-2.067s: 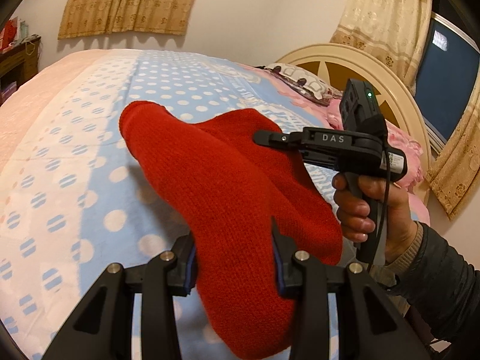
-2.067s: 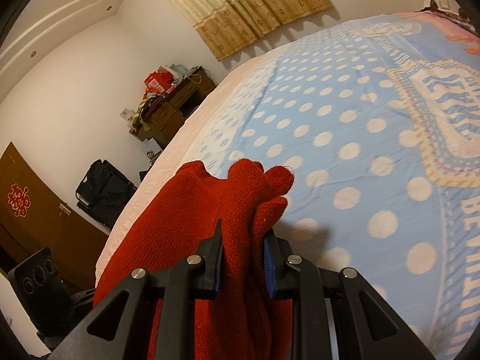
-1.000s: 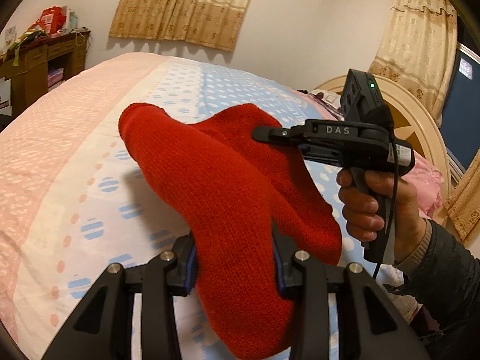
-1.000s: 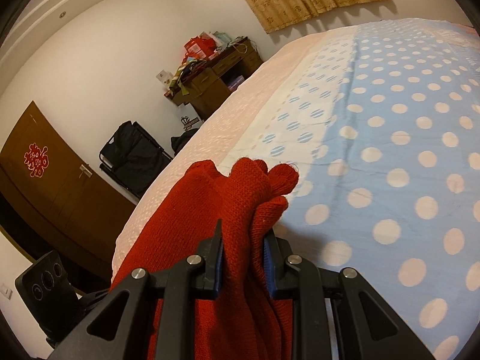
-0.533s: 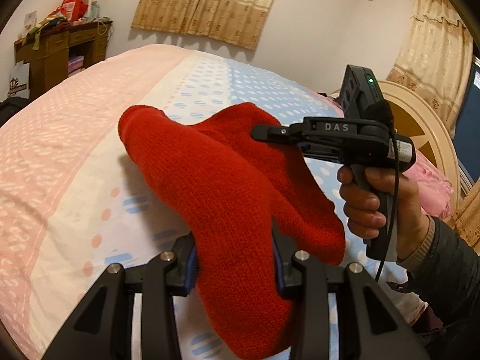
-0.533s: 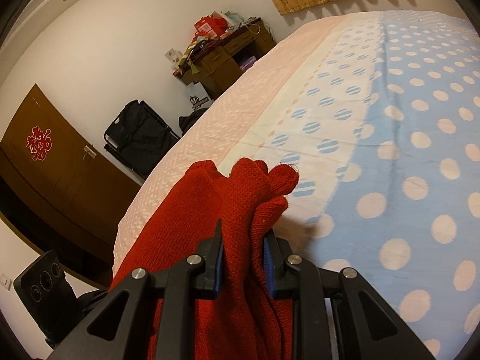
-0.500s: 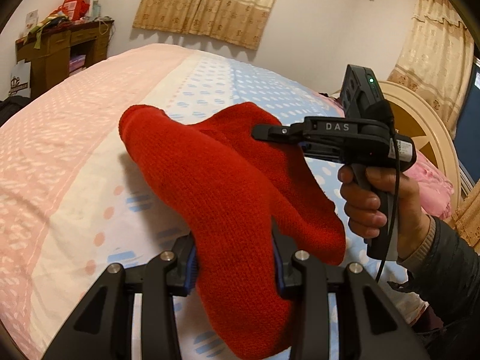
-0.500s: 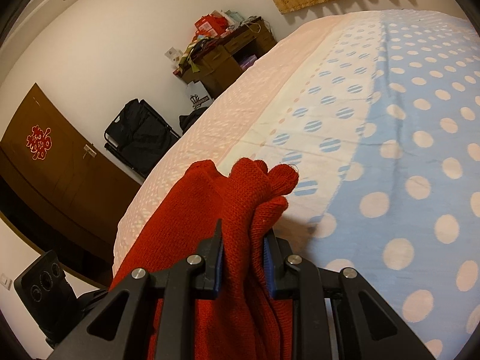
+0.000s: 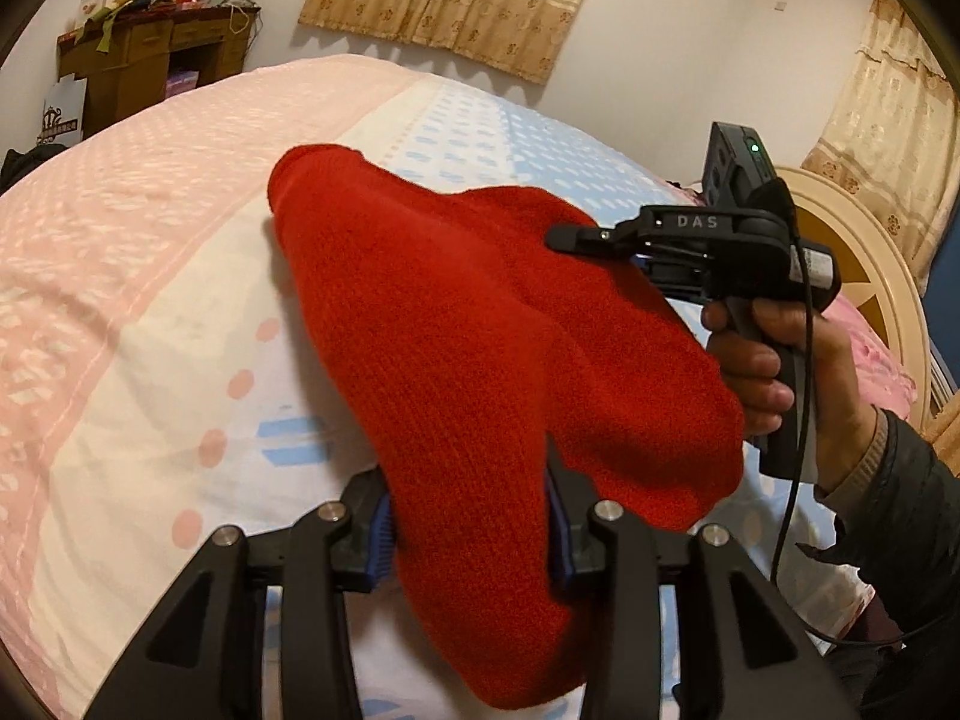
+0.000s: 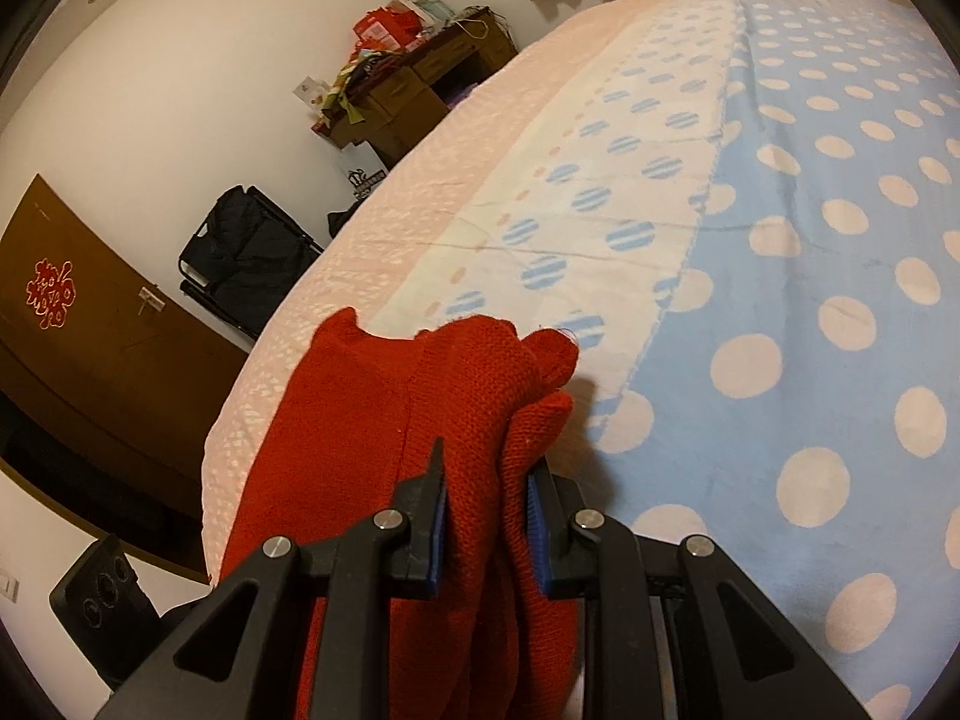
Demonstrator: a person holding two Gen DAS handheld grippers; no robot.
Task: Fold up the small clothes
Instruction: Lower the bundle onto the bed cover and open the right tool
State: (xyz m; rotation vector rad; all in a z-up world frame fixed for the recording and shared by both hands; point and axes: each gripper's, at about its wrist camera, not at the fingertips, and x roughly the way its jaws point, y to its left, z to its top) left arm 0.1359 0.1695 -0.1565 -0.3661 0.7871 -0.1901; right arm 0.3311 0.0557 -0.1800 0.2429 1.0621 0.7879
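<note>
Both grippers hold one red knit garment (image 9: 456, 324) above the bed (image 9: 150, 276) — the left gripper (image 9: 468, 519) with fingers moderately apart, just eased wider yet pressing thick fabric, the right gripper (image 10: 487, 513) with fingers narrow on a bunched edge. A wooden dresser (image 9: 150, 54) at 10 o'clock has drifted further into view since earlier.

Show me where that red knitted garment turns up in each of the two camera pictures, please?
Left wrist view: the red knitted garment fills the centre, running from the near gripper up to the other gripper at right.
Right wrist view: it sits bottom centre-left, bunched between the near fingers.
Shared landmark: the cluttered wooden desk, top left in the left view, upper centre in the right view.
</note>
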